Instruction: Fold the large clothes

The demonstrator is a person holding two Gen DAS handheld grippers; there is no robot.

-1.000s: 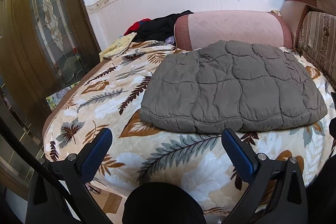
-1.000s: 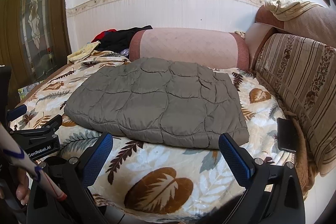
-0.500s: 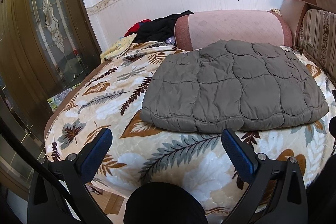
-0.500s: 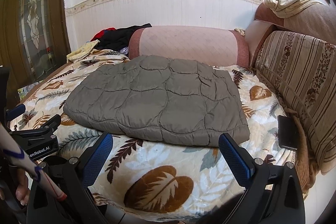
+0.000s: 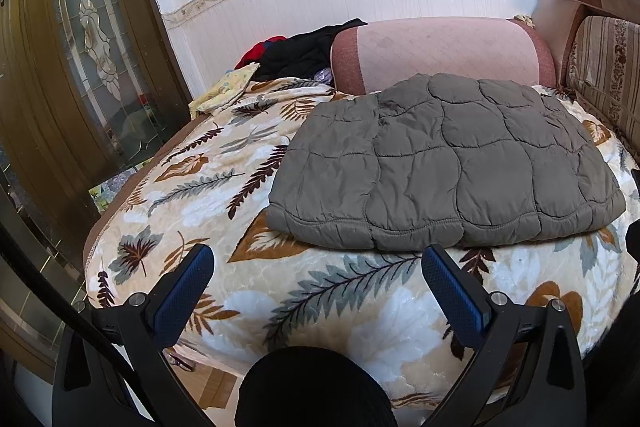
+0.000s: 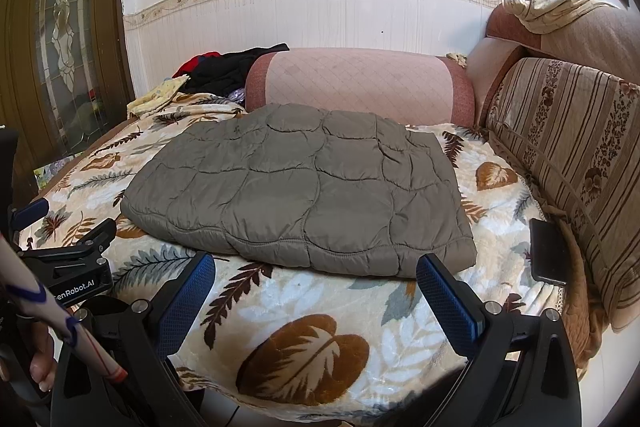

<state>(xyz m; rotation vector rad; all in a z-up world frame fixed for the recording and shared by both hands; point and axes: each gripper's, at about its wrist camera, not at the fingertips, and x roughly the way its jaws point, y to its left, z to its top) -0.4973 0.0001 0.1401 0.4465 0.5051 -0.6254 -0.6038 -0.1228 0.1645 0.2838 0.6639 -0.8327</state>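
A grey quilted garment (image 5: 444,163) (image 6: 304,187) lies folded into a flat rectangle on the leaf-patterned blanket (image 5: 224,187) (image 6: 304,307) that covers the sofa seat. My left gripper (image 5: 318,269) hangs open above the blanket's front edge, short of the garment's near hem, with nothing between its blue pads. Over the front of the blanket, my right gripper (image 6: 316,277) is open too and holds nothing, just short of the hem. The left gripper's body (image 6: 68,259) shows at the left of the right wrist view, held by a hand (image 6: 40,359).
A pink bolster (image 5: 440,53) (image 6: 360,85) lies behind the garment, with dark and red clothes (image 5: 304,51) piled to its left. The striped sofa back (image 6: 580,163) runs along the right, and a black phone (image 6: 548,251) rests beside it. A wooden glass door (image 5: 80,67) stands left.
Both grippers have drifted back and up a little from the sofa, so the garment looks slightly farther. The garment has not moved.
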